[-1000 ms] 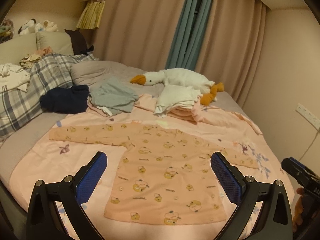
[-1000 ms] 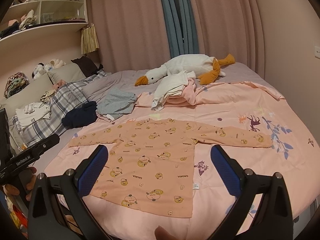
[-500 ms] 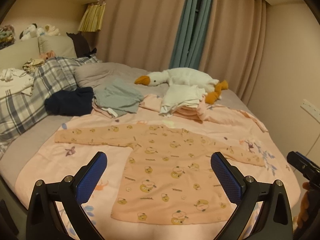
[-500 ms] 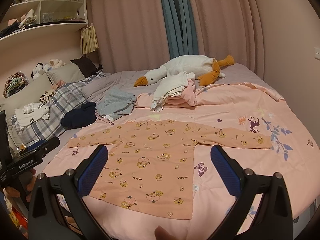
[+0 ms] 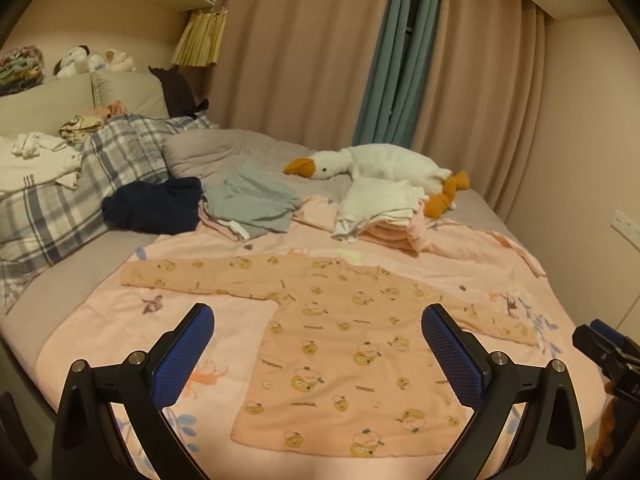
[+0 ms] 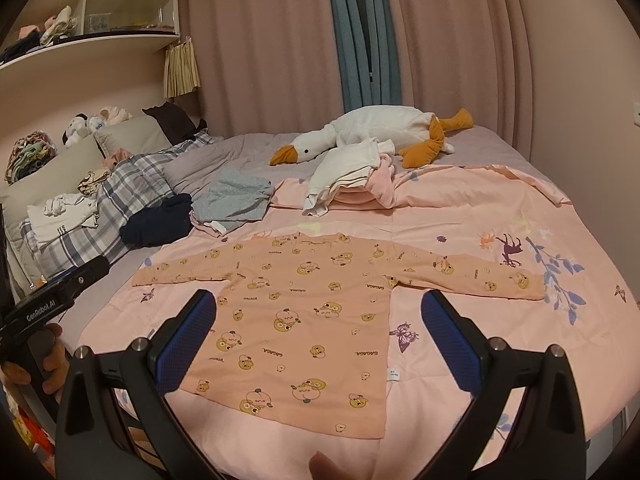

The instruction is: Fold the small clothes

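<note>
A small peach long-sleeved shirt [image 5: 344, 344] [image 6: 304, 312] with a cartoon print lies flat on the pink bedspread [image 6: 460, 240], sleeves spread to both sides, hem toward me. My left gripper [image 5: 318, 344] hovers open above the near part of the bed, its blue pads [image 5: 182, 356] empty. My right gripper [image 6: 318, 340] is open too, held above the shirt's lower half with nothing between its fingers [image 6: 450, 344]. Each gripper shows at the edge of the other's view: the right gripper's body [image 5: 604, 356], the left gripper's body [image 6: 52, 296] in a hand.
Behind the shirt lie a stack of folded white and pink clothes [image 5: 380, 216], a grey garment [image 5: 252, 204], a dark navy bundle [image 5: 154, 206] and a plush goose [image 5: 376, 166]. Plaid bedding [image 5: 80, 188] and pillows fill the left. Curtains and wall close the far side.
Both views have drifted a little: the shirt sits further right in the left wrist view and slightly higher in the right wrist view. The shirt itself lies as before; both grippers stay open.
</note>
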Available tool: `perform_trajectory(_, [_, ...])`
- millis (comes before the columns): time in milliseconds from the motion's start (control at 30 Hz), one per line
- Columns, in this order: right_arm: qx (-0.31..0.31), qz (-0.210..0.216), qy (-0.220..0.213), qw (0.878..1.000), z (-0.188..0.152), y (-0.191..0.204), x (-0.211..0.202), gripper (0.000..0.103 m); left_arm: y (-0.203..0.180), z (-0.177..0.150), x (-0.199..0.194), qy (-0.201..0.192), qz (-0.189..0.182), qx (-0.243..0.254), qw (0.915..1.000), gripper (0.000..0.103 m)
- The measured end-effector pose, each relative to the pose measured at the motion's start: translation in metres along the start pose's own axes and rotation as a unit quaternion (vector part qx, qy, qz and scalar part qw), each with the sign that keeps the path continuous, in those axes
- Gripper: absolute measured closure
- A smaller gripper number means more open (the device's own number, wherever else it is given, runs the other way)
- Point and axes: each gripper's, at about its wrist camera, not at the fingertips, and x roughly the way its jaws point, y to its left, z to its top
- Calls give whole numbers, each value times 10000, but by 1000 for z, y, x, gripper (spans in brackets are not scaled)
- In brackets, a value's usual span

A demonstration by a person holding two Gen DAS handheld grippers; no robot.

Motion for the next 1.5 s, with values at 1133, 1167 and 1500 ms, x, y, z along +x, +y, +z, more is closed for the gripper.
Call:
perform_trajectory(1133, [-93, 32, 10, 10000, 3, 3, 3, 0, -2, -1, -1, 51, 123, 170, 9998, 0])
perform_trajectory(1167, [-88, 29, 11, 10000, 3, 4, 4, 0, -3, -1, 1, 63, 130, 176, 9997, 0])
perform_trajectory(1500, [-123, -57, 49, 9999, 2, 7, 9, 0, -1, -1, 2, 92, 144, 152, 9997, 0])
